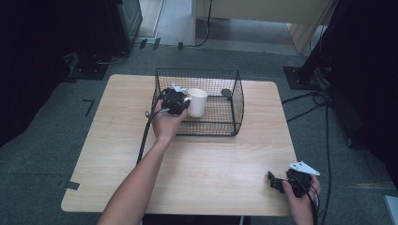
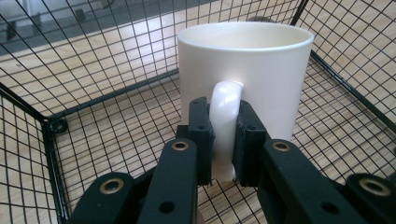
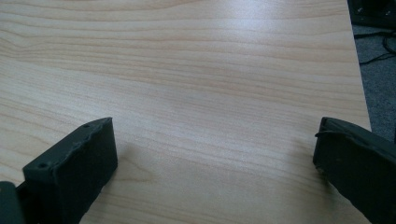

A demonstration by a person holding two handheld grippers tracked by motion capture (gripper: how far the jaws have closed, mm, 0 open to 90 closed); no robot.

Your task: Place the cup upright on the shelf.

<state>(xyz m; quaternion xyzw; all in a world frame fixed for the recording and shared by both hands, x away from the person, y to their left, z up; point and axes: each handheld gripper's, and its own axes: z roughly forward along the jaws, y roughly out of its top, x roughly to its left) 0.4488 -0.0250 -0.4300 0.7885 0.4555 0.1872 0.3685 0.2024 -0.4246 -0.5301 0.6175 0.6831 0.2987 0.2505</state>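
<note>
A white mug (image 1: 197,101) stands upright inside a black wire basket (image 1: 237,98) at the back middle of the wooden table (image 1: 211,164). My left gripper (image 1: 184,104) reaches over the basket's near left side and is shut on the mug's handle. In the left gripper view the two black jaws clamp the handle (image 2: 224,126) of the mug (image 2: 261,65) from both sides, over the basket's wire floor (image 2: 116,126). My right gripper (image 1: 274,182) rests at the table's near right corner, open. Its jaws stand far apart over bare wood (image 3: 210,93) with nothing between them.
A small dark round object (image 1: 226,92) lies at the back right inside the basket. Cables (image 1: 324,136) run over the grey carpet to the right of the table. Dark equipment stands at both sides of the room.
</note>
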